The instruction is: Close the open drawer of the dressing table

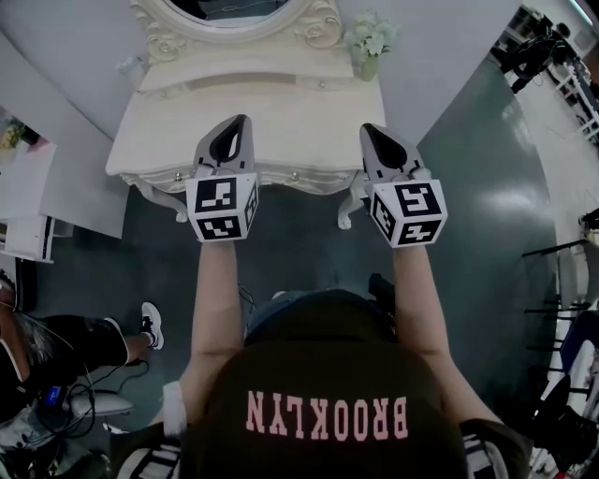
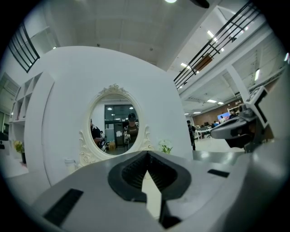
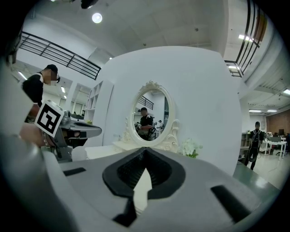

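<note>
forward, left tool (image 1: 244,122), right tool (image 1: 368,130) parallel, facing dressing table (image 1: 295,105), jaws together

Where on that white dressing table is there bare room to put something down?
The middle of the tabletop, between the left gripper and right gripper, is bare, as is its left corner beside the left gripper. The back is crowded: the mirror stands along the rear and the flower vase fills the right rear corner.
</note>
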